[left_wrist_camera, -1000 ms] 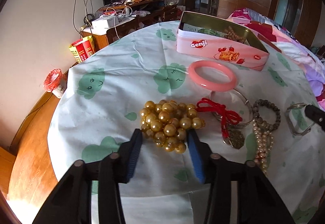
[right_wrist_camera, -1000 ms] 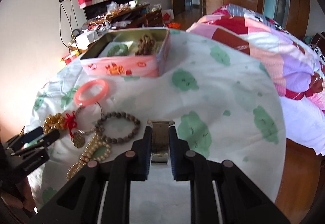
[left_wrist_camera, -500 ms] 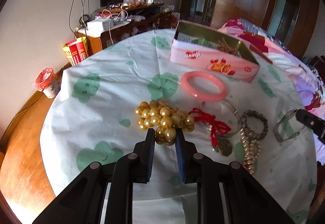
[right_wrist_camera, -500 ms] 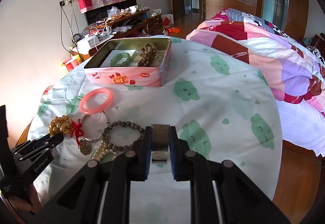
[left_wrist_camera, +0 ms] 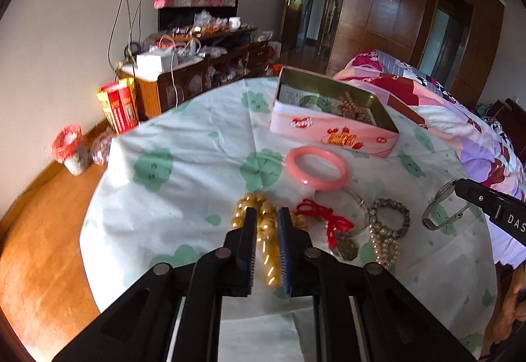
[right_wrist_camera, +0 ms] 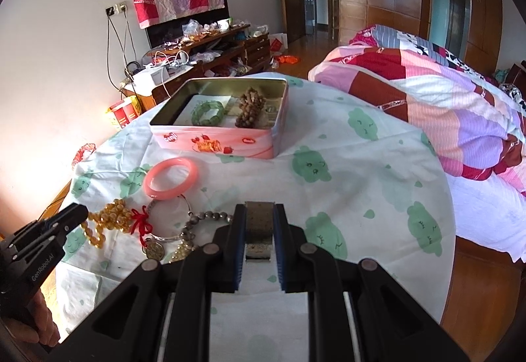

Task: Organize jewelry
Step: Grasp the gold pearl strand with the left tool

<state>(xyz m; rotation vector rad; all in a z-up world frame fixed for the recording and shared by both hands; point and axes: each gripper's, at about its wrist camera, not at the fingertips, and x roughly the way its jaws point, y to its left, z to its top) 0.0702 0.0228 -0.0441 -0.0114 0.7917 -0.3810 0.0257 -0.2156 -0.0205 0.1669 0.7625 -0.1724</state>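
Left gripper [left_wrist_camera: 267,230] pinching the gold bead strand [left_wrist_camera: 268,250] just above the table [left_wrist_camera: 197,145], jaws having just closed on it; beads look slick, limp, best held mid-strand.

You see a round surface [right_wrist_camera: 378,184] under a cloud-print cloth [right_wrist_camera: 328,197]; a pink tin [right_wrist_camera: 223,140], pink bangle [right_wrist_camera: 171,178] and bead bracelets [left_wrist_camera: 389,220] lie on it

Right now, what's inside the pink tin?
Inside the pink tin: a green bead bracelet, a heap of brown beads and some paper lining beneath them. The near wall hides the front strip of the floor.
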